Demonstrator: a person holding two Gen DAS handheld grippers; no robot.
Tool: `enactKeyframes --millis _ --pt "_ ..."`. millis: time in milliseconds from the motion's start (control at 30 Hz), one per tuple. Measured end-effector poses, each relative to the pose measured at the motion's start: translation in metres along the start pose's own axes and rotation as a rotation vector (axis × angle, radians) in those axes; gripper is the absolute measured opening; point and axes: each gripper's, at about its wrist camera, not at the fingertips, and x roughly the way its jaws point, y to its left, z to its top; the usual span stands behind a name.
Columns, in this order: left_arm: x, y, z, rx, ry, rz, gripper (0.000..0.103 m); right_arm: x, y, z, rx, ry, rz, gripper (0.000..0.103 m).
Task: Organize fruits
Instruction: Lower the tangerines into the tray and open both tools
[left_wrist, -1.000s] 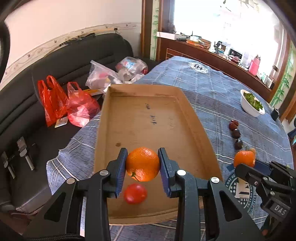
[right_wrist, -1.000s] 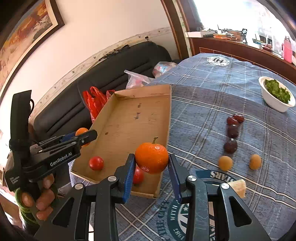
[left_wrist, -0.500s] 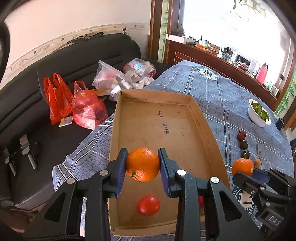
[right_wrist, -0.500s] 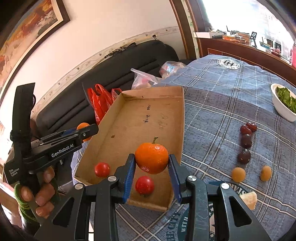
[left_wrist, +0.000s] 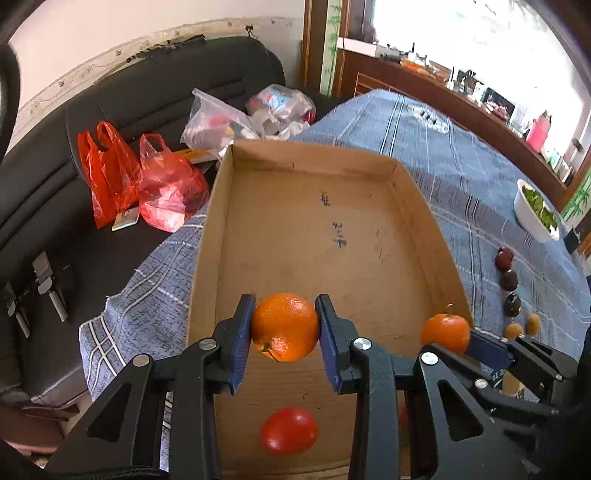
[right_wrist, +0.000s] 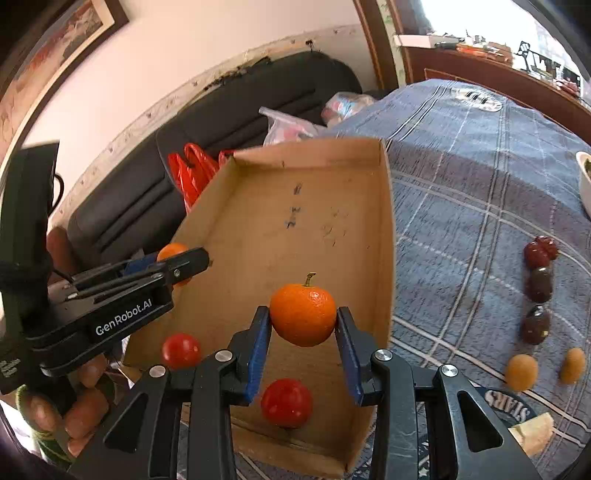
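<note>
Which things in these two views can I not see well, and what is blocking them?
- Second tomato, left wrist view: only a red sliver behind the left hand-held gripper.
- White bowl, right wrist view: cut by the right edge.
- Pale item on the tablecloth, right wrist view: partly behind the right hand-held gripper; cannot identify.

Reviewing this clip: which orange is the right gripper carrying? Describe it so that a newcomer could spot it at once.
Find the shallow cardboard box on the blue plaid tablecloth. Above its near end, the right gripper clamps an orange. Unlike the left gripper's orange, it shows a short upright stem.
</note>
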Motion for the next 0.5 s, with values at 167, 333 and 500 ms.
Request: enactKeyframes --millis 167,333,500 --pt "0.014 -0.006 -0.004 0.017 0.044 0.004 0.031 0.017 0.003 -0.006 -0.021 0.042 -0.017 0.036" --pt "0.027 -0.01 -0.007 0.028 0.086 0.016 0.032 0.023 0.006 -0.008 -0.043 0.054 -0.039 0.036" --pt "0.029 -0.012 -0.008 0.035 0.087 0.026 0.033 0.025 0.011 -0.011 -0.07 0.058 -0.061 0.037"
